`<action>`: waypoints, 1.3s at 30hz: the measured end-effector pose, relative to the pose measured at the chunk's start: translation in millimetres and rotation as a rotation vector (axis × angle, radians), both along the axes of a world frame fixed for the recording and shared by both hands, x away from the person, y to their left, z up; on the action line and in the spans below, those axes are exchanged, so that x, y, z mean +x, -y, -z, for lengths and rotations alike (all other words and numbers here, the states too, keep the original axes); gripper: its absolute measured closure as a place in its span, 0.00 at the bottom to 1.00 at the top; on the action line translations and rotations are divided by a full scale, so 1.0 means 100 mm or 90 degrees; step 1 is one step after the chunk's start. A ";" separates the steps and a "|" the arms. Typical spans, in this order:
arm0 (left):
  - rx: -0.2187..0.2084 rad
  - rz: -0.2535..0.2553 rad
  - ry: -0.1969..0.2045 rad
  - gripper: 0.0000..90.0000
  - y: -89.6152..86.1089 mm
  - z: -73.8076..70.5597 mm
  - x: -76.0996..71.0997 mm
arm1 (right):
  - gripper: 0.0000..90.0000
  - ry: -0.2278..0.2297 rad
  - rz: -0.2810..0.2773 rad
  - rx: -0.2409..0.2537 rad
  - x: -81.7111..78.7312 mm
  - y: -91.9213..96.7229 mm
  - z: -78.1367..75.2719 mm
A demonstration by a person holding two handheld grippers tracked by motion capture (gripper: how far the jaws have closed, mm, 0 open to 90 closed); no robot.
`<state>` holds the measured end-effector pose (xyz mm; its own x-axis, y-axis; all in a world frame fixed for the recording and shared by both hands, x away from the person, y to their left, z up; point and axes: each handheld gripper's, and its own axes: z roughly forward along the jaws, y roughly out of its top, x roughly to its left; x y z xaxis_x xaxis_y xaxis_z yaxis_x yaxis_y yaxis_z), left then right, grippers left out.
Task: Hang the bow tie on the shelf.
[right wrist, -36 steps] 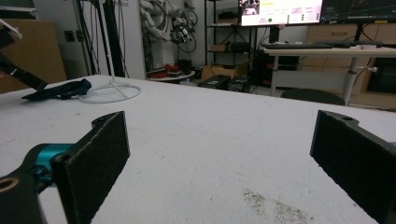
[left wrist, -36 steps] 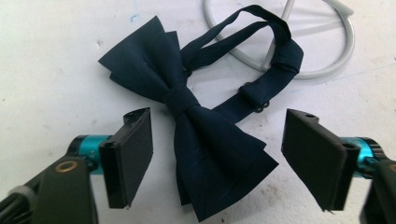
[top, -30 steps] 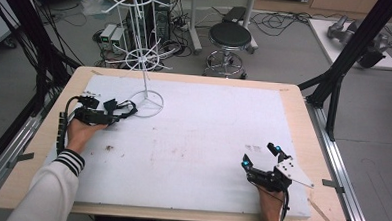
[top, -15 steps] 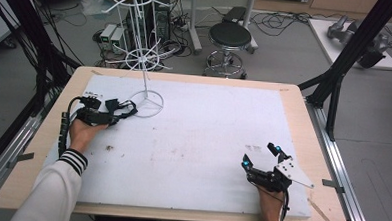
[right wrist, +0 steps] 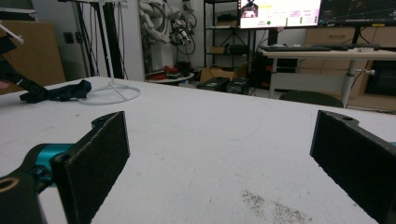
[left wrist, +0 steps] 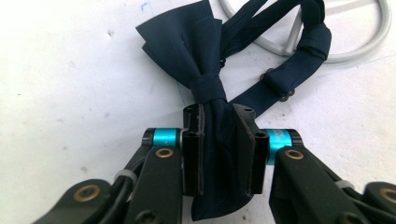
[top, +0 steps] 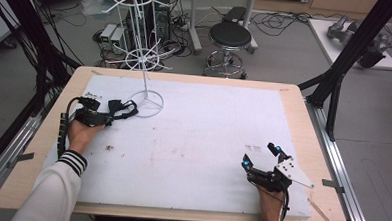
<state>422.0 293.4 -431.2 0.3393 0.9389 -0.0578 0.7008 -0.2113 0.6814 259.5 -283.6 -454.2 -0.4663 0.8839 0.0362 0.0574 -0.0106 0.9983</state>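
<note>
Left tongs [left wrist: 219, 144] clamped on bow tie [left wrist: 205, 70] beside rack base [top: 147, 103] — little shift since earlier; right tongs [right wrist: 219, 154] open — idle.

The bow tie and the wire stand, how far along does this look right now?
Done: the left gripper has closed on the dark bow tie, which lies on the white table with its strap over the stand's base ring. In hand: that grip. Left, probably: hanging it on the white wire stand, whose arms look bare. The right gripper rests open.
</note>
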 end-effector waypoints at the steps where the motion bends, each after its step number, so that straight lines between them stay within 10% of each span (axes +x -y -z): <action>1: 0.000 -0.001 0.001 0.84 0.00 0.00 0.00 | 0.04 0.002 0.000 -0.001 0.00 0.00 0.00; 14: 0.005 0.001 0.040 0.85 -0.06 -0.06 -0.07 | 0.04 0.001 0.000 -0.001 0.00 0.00 0.00; 39: -0.069 0.053 0.208 0.85 -0.07 -0.22 -0.40 | 0.04 0.003 -0.001 -0.003 0.00 0.00 0.00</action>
